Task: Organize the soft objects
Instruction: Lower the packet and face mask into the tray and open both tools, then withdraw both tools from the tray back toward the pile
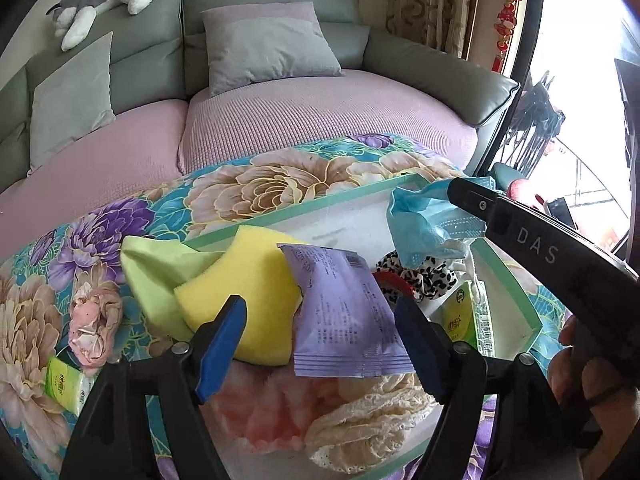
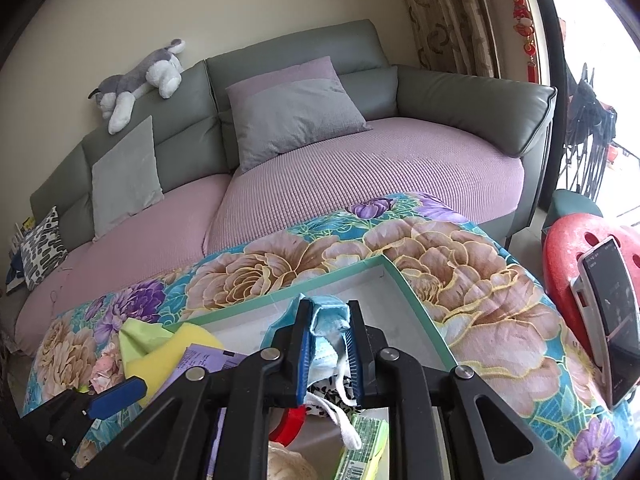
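My left gripper (image 1: 320,344) stands open over the near end of a white box with a green rim (image 1: 304,208). A purple packet (image 1: 344,312) lies between its blue pads (image 1: 222,344), leaning on a yellow sponge (image 1: 244,292); the pads do not press on it. A lime cloth (image 1: 156,276) sits beside the sponge. My right gripper (image 2: 328,308) is shut on a blue face mask (image 2: 326,316) and holds it above the box (image 2: 416,312). In the left wrist view the mask (image 1: 416,216) hangs from the right gripper (image 1: 460,196).
The box also holds a leopard-print cloth (image 1: 424,276), a green tissue pack (image 1: 460,316), cream lace (image 1: 368,420) and a pink fluffy piece (image 1: 264,408). A pink rag (image 1: 94,320) and another tissue pack (image 1: 68,384) lie on the floral quilt (image 1: 260,180). A phone (image 2: 612,320) leans at the right.
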`<move>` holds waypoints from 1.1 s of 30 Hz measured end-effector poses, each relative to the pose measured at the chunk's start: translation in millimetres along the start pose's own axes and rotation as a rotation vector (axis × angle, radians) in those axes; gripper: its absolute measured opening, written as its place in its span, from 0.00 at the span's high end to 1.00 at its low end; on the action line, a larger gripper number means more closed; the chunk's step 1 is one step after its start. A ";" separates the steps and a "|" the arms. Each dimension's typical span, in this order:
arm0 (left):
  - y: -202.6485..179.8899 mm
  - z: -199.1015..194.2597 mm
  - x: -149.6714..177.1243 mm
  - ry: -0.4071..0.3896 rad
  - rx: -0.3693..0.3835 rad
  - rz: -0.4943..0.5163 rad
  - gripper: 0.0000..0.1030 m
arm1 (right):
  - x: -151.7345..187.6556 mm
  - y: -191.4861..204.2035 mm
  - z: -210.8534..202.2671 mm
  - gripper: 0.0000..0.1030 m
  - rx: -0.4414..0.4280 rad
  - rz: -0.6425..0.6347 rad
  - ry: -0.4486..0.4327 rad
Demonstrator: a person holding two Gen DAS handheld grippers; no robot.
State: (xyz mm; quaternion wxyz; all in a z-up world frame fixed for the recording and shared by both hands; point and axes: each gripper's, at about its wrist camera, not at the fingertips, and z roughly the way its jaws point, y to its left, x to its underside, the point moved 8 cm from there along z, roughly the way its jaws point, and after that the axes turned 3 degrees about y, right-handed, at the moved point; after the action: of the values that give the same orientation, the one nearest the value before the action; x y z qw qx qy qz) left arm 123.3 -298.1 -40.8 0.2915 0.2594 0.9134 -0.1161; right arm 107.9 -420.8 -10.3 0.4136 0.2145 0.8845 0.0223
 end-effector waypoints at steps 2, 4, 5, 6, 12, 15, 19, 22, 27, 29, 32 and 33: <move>6.3 -4.4 1.3 -0.002 -0.009 -0.013 0.25 | 1.2 1.5 0.2 0.82 0.005 -0.010 0.008; 15.7 -9.6 3.0 -0.005 -0.025 -0.037 0.25 | 2.6 2.4 -0.1 0.82 0.015 -0.023 0.017; 20.5 -12.2 4.0 -0.007 -0.033 -0.050 0.25 | 3.2 2.1 -0.4 0.79 0.028 -0.030 0.020; 26.2 -14.9 5.4 -0.010 -0.042 -0.064 0.25 | 3.6 1.3 -1.3 0.76 0.043 -0.036 0.022; 54.2 -25.8 13.1 -0.022 -0.086 -0.135 0.24 | 5.8 -1.5 -10.0 0.40 0.077 -0.042 0.035; 64.9 -28.8 14.9 -0.027 -0.103 -0.158 0.24 | 6.3 0.3 -15.1 0.36 0.094 -0.054 0.036; 78.8 -31.4 17.9 -0.032 -0.122 -0.186 0.09 | 9.1 5.6 -21.0 0.26 0.109 -0.076 0.044; 91.7 -32.9 21.7 -0.042 -0.151 -0.209 0.04 | 12.3 9.9 -26.6 0.07 0.120 -0.089 0.046; 117.6 -32.7 34.3 -0.031 -0.208 -0.268 0.04 | 23.8 15.5 -35.7 0.00 0.109 -0.068 0.063; 127.6 -35.0 39.5 -0.031 -0.227 -0.291 0.04 | 29.2 18.1 -37.6 0.00 0.104 -0.063 0.072; 139.1 -39.7 46.7 -0.031 -0.239 -0.318 0.04 | 37.0 22.9 -42.5 0.00 0.119 -0.073 0.078; 140.9 -41.3 48.5 -0.030 -0.241 -0.324 0.04 | 40.1 25.3 -44.1 0.00 0.118 -0.077 0.081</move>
State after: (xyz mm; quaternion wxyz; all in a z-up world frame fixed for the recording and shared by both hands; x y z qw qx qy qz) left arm 146.4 -145.3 -45.0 0.3116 0.0707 0.9460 -0.0555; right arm 61.7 -375.8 -4.8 0.3648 0.2033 0.9079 -0.0370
